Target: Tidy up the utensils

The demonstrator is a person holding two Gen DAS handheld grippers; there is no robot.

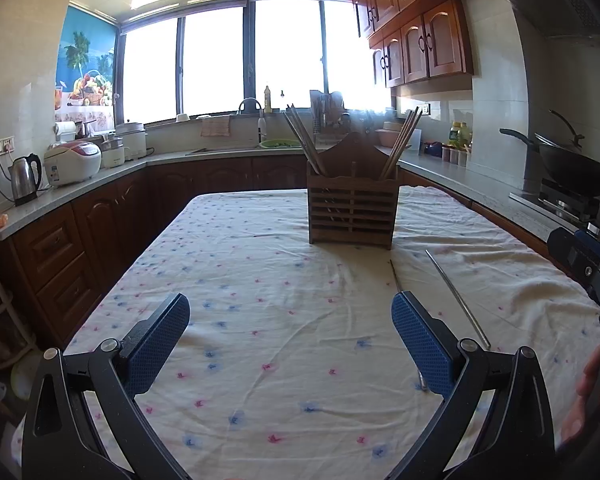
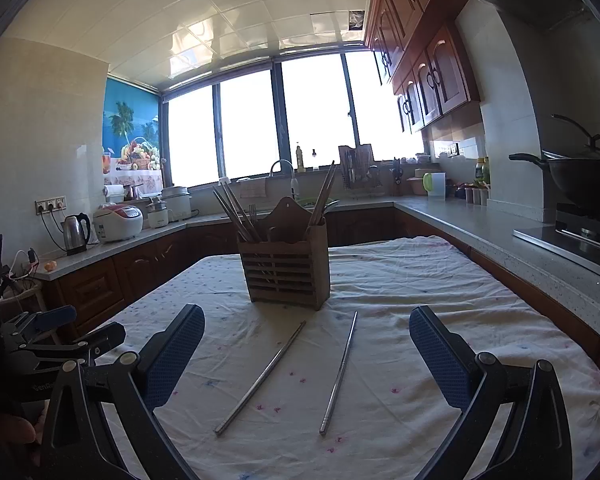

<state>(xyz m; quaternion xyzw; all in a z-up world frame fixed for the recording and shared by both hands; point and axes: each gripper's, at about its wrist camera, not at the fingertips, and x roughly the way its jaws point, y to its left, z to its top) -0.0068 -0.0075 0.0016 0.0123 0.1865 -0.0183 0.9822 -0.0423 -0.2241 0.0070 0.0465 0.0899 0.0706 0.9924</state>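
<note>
Kitchen scene seen from both wrist cameras: a table covered by a floral tablecloth (image 1: 260, 280), ringed by counters; at its middle stands a slatted wooden utensil holder (image 1: 353, 208), upright, with a bundle of wooden chopsticks (image 1: 305, 142) leaning out to the left of its left compartment and a second bundle (image 1: 404, 144) leaning to the right of its right compartment; the same holder (image 2: 286, 268) appears in the right wrist view, turned slightly so that one corner faces the camera. Two loose metal chopsticks lie flat on the cloth on the near side of the holder, apart from it and from each other; the left chopstick (image 2: 262, 378) and the right chopstick (image 2: 339, 376) converge slightly toward the holder, touching nothing but the cloth. Right gripper (image 2: 306, 360): fingers spread wide, nothing between the blue pads (image 2: 172, 360), the two metal chopsticks lying in the gap ahead of them. Left gripper (image 1: 290, 344): fingers likewise spread wide and empty, held above bare cloth; one metal chopstick (image 1: 458, 300) lies to the right of its right finger, the other (image 1: 395, 276) passes partly behind that finger. On the left counter stand a steel kettle (image 1: 25, 178) and a white rice cooker (image 1: 73, 164); on the right, a black wok (image 1: 576, 168) sits on the stove; a sink tap (image 1: 251, 104) stands below the bright window.
</note>
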